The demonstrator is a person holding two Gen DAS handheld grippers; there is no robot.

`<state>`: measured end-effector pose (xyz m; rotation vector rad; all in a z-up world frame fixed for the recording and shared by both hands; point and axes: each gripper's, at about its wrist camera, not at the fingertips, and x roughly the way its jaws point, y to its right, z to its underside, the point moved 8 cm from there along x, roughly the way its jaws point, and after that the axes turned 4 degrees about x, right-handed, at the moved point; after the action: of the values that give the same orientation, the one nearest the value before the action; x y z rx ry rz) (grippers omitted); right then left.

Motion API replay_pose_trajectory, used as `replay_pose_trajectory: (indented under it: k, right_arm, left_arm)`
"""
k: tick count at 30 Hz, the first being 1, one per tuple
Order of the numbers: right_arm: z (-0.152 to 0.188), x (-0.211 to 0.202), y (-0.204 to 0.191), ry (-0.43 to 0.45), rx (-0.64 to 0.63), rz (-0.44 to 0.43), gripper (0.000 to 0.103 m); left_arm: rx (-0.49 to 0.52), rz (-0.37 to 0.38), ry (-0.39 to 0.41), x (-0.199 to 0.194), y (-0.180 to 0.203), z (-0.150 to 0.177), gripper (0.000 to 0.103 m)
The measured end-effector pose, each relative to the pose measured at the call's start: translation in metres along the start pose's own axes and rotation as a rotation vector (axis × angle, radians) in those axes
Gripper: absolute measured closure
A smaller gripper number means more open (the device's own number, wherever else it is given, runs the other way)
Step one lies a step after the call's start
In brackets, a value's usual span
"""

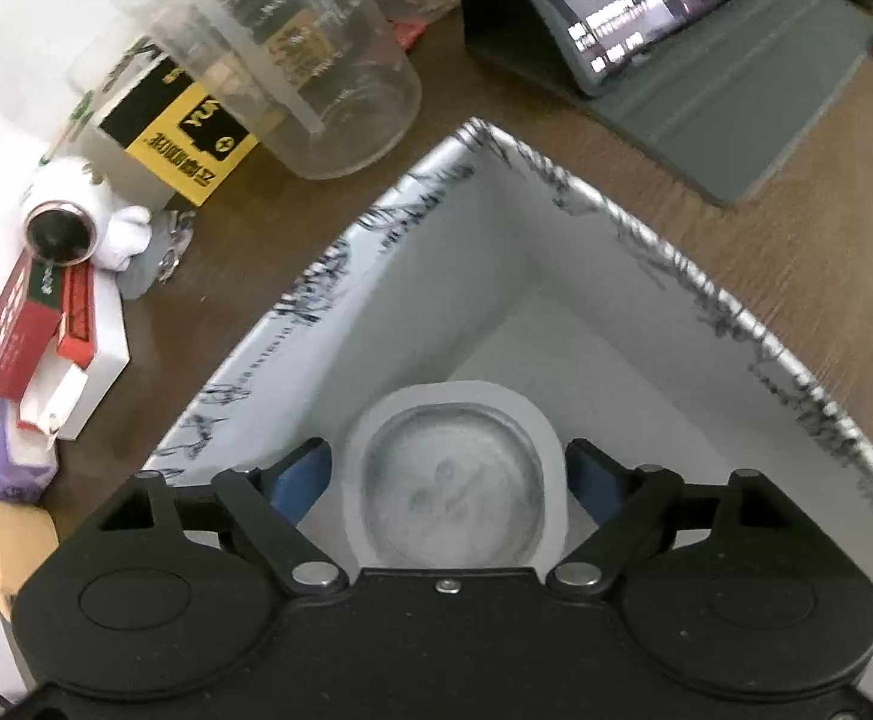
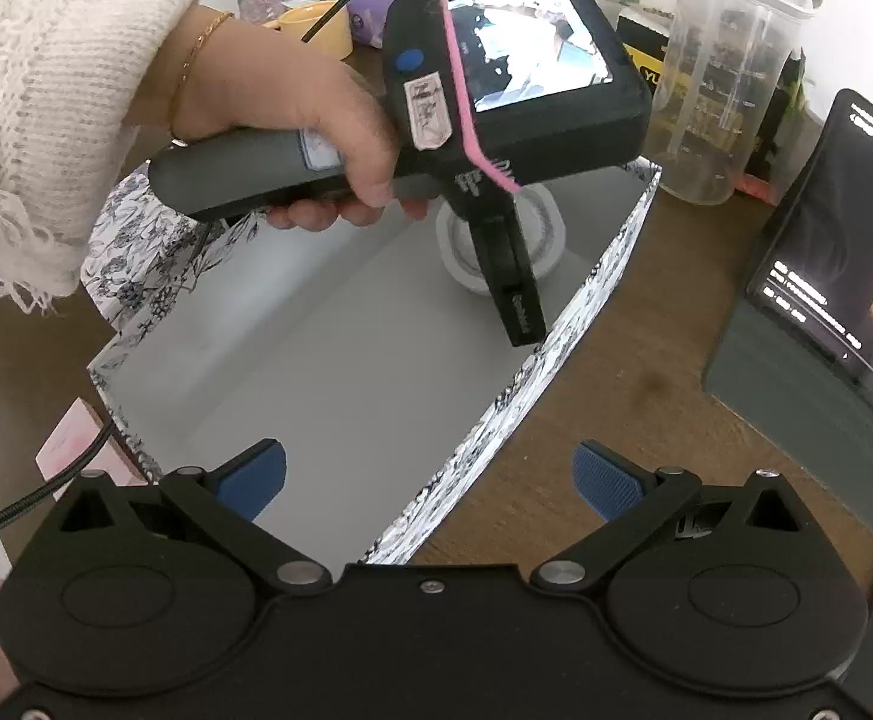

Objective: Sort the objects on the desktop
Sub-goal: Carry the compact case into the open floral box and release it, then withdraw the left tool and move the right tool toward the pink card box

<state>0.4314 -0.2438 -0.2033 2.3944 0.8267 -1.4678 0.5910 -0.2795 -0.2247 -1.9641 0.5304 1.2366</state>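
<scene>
A white sealed cup (image 1: 454, 474) with a foil lid sits upright in a corner of the floral-patterned box (image 1: 376, 276). My left gripper (image 1: 448, 462) points steeply down into that corner. Its blue pads (image 1: 307, 471) stand on either side of the cup, slightly off its rim, so the jaws are open. In the right wrist view a hand (image 2: 292, 114) in a white knit sleeve holds that left gripper over the cup (image 2: 547, 228). My right gripper (image 2: 433, 477) is wide open above the near rim of the box (image 2: 562, 348), with nothing between its fingers.
A clear measuring beaker (image 1: 316, 78) stands just beyond the box, beside a yellow-and-black carton (image 1: 184, 138). A tablet (image 1: 646, 6) leans on a grey stand at the far right. An astronaut figurine (image 1: 76, 210) and red-and-white cartons (image 1: 40, 336) crowd the left.
</scene>
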Motion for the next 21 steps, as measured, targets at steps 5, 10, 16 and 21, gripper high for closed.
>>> replay_pose_trajectory:
  k: [5,10,16,21]
  right_arm:
    - [0.003,-0.007,-0.002,0.016,-0.005,-0.011,0.000]
    - [0.001,-0.027,-0.002,0.060,-0.005,-0.022,0.000]
    - [-0.002,-0.063,-0.015,0.149,0.002,-0.030,0.000]
    - [0.002,-0.090,-0.037,0.219,0.029,-0.020,0.000]
  left_arm:
    - [-0.061,-0.058,0.056,-0.037,-0.017,0.002,0.010]
    - [-0.196,-0.113,0.173,-0.102,-0.041,0.021,0.004]
    - [-0.337,-0.096,0.334,-0.185,-0.053,0.069,0.000]
    - [-0.446,-0.071,0.418,-0.230,-0.055,0.121,0.000]
